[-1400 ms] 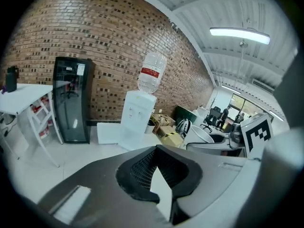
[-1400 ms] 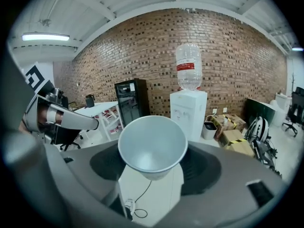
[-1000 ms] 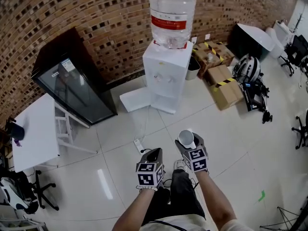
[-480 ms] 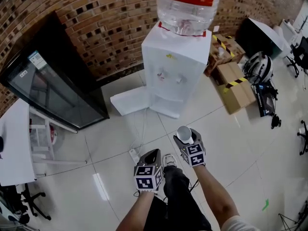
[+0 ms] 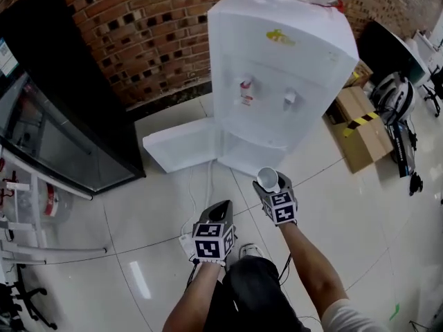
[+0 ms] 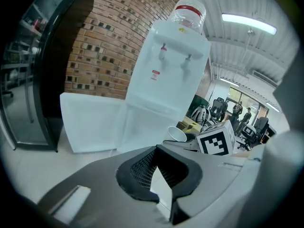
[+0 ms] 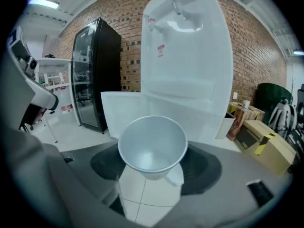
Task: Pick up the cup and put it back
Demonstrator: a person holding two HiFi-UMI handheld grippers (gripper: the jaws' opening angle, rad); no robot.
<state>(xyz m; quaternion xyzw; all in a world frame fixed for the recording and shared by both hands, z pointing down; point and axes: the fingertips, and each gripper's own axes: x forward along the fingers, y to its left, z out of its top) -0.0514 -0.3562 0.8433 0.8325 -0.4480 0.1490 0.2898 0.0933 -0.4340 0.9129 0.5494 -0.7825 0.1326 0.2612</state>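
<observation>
My right tongs (image 5: 269,185) grip the white paper cup (image 7: 152,148) between their jaws (just before the water dispenser (image 5: 277,81)); my left tongs (image 5: 221,208) are closed and empty.

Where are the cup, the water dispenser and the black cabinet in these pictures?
cup (image 5: 267,179): head view, its open mouth.
water dispenser (image 5: 266,120): head view, white front panel below the taps.
black cabinet (image 5: 90,95): head view, dark side panel.
</observation>
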